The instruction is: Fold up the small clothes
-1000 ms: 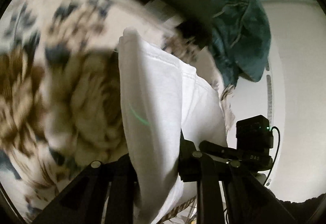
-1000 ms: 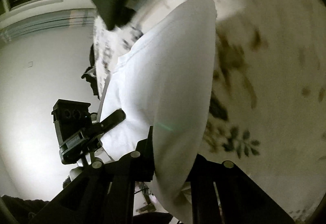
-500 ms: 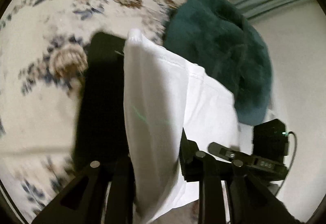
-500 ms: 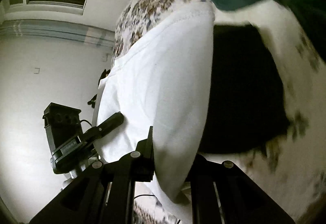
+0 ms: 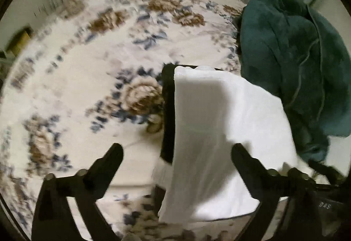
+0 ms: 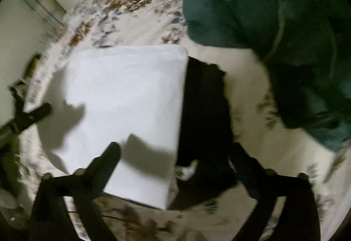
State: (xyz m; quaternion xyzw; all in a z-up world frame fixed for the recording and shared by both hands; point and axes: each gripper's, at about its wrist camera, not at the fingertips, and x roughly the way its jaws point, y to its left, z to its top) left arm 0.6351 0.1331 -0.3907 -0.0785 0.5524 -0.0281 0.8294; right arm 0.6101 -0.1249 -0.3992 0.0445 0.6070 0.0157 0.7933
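Both grippers just let go. A sec ago each had the folded white cotton garment [image 5: 219, 131] pinched and hanging off the bed; now it lies flat on the floral-print bedspread [image 5: 87, 65], partly overlapping a folded black garment [image 5: 167, 113]. So I'd call this fold done and parked on the pile, and the next job is prob. fetching another piece.

Left to right, left wrist view: the bedspread is bare across the whole left half, out to its far edge by the wall and curtain. Left gripper [image 5: 175, 151] has its fingers spreading to full width, nothing between the pads; the white piece sits beyond and below them, untouched. The black garment peeks out along the white one's left edge. Right of that, a crumpled dark-teal fleece blanket [image 5: 296, 65] crowds the bed's right side, just beside the white fold's far corner.

Right wrist view: the other gripper's finger [image 6: 33, 113] pokes in at the left, apart from the cloth. Right gripper [image 6: 175, 149] is also opening wide, empty, over the seam where the white [image 6: 122, 98] meets the black [image 6: 204, 109]. The teal heap [image 6: 274, 10] fills the upper right.

Room to move: plenty on the left; tight on the right, where the fleece could snag. Frames are blurred, so edges are approx.
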